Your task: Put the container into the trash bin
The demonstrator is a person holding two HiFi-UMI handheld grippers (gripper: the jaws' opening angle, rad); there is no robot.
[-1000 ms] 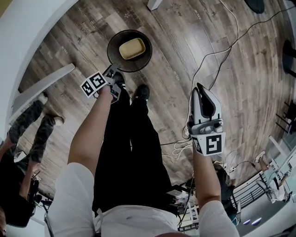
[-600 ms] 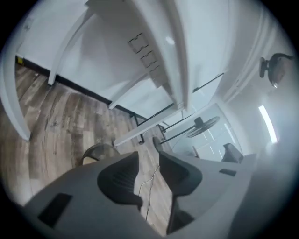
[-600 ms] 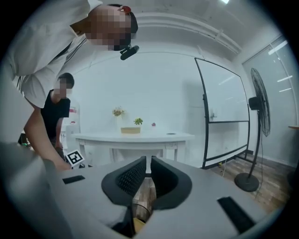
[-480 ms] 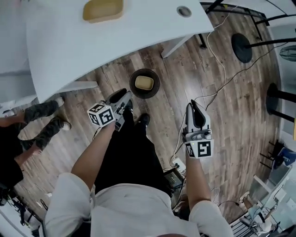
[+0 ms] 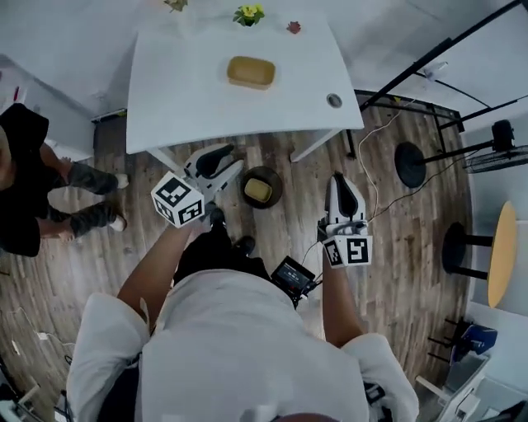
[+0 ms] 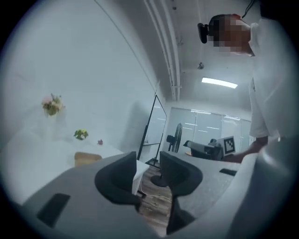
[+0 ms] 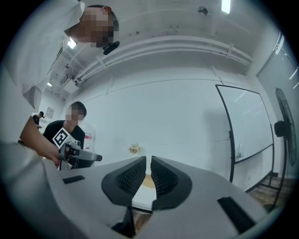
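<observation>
Both grippers have come up from floor level as the person straightens, and the head view now takes in the whole table. Nearest, the left gripper (image 5: 233, 159) hangs with its jaws apart and nothing between them. The right gripper (image 5: 342, 180) has its jaws drawn almost together, also empty. Below them on the wood floor (image 5: 412, 272), the round black trash bin (image 5: 244, 185) holds one tan container (image 5: 257, 190), so that drop looks done. Farther off, a second tan container (image 5: 251, 72) sits on the white table (image 5: 190, 91), short of the small flowers (image 5: 248, 13) at its far edge. If it belongs to the job too, fetching it is what remains.
</observation>
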